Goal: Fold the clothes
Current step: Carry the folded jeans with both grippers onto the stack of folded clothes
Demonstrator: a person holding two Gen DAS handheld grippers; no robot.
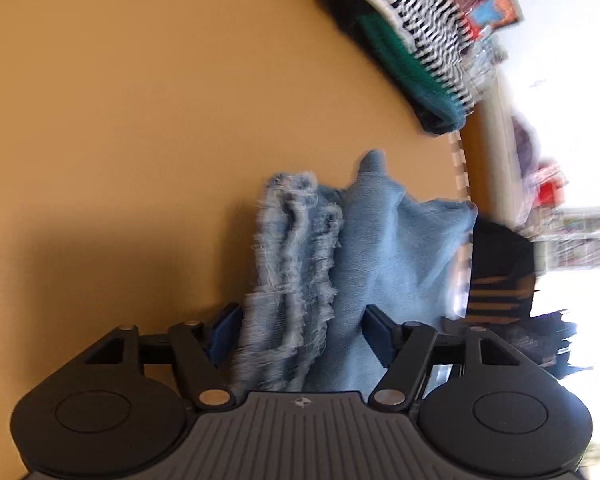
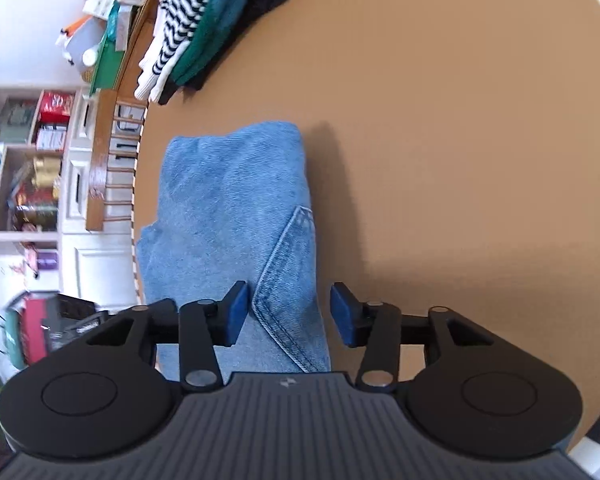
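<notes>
Where the left wrist view looks down, the left gripper (image 1: 298, 322) has its jaws spread, frayed hems of the jeans (image 1: 300, 264) lying loose between them, unpinched, on the tan bench (image 1: 140, 120). The pile of folded clothes (image 1: 416, 44) lies well beyond the jeans. Denim looks heavy, floppy and grippy; a doubled edge or seam seems the best hold.

The right wrist view shows what the first cannot: the jeans (image 2: 236, 200) folded, pocket seam up, beside the bench edge. The right gripper (image 2: 288, 312) straddles that fold, jaws parted, not pressing.
</notes>
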